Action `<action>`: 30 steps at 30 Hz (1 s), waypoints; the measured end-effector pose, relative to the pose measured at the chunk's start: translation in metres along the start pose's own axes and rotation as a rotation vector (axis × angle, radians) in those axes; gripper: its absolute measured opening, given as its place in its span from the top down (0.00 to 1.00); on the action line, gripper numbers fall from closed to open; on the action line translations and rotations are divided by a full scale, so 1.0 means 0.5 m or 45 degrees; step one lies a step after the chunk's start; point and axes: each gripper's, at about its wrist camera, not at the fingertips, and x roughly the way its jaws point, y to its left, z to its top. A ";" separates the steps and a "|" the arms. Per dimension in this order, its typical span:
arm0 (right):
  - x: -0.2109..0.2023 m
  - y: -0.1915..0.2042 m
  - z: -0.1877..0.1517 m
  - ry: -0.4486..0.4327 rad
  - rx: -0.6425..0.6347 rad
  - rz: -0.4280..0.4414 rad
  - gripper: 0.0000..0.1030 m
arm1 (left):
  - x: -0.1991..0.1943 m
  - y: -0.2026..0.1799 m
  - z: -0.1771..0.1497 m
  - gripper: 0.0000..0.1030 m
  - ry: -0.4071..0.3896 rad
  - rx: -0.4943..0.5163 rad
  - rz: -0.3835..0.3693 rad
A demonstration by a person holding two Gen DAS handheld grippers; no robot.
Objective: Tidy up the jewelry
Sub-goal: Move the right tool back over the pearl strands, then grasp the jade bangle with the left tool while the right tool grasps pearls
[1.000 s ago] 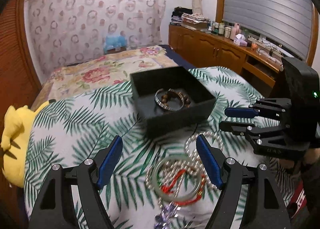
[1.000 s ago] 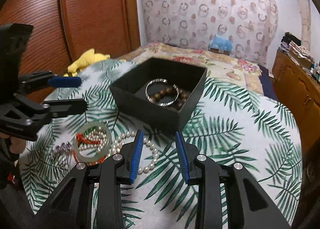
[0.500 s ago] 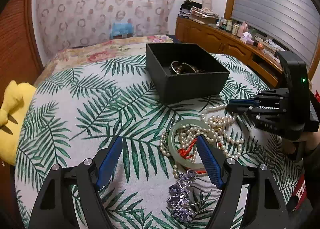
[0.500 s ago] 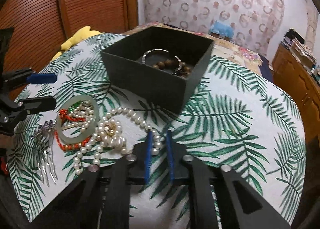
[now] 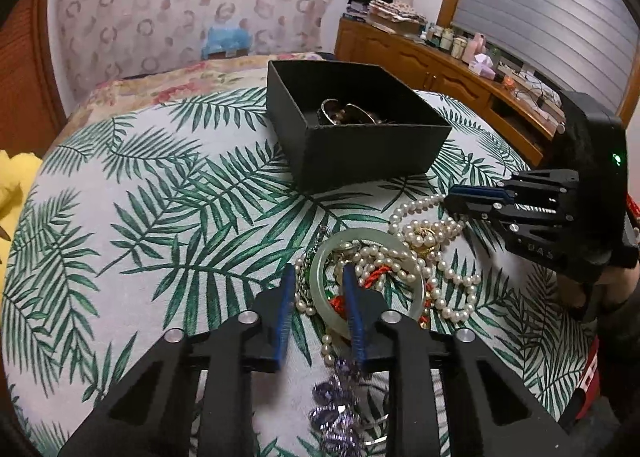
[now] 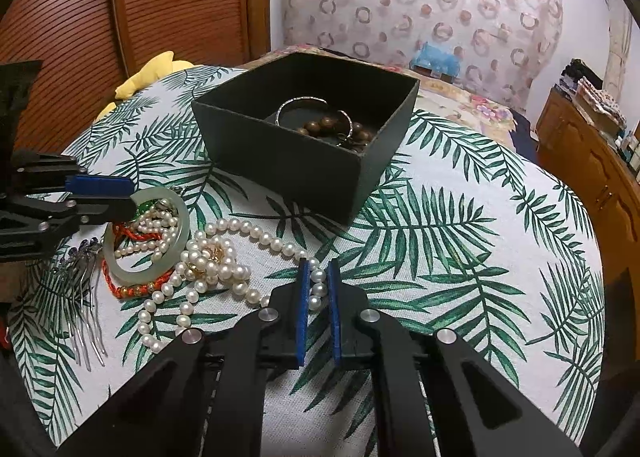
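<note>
A black open box (image 5: 356,137) (image 6: 308,137) on the palm-leaf cloth holds a silver bangle (image 6: 316,113) and brown beads (image 6: 332,129). In front of it lies a heap: a pale green jade bangle (image 5: 368,281) (image 6: 148,233), a pearl necklace (image 5: 432,241) (image 6: 248,257), a red cord bracelet (image 6: 132,285) and a purple hair comb (image 5: 340,413) (image 6: 84,289). My left gripper (image 5: 318,277) is closed on the near rim of the jade bangle. My right gripper (image 6: 318,271) is closed on a strand of the pearl necklace.
A yellow plush toy (image 6: 148,73) lies at the table's far-left edge. A wooden dresser (image 5: 460,73) with bottles stands to the right. A bed with a floral cover (image 5: 180,81) lies behind the table.
Both grippers came down to the jewelry heap and closed: the left on the jade bangle, the right on the pearl strand. Both were wide open a second ago.
</note>
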 end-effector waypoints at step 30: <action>-0.003 -0.005 -0.002 -0.002 0.008 0.009 0.90 | -0.138 -0.034 0.008 0.93 -0.294 0.011 0.093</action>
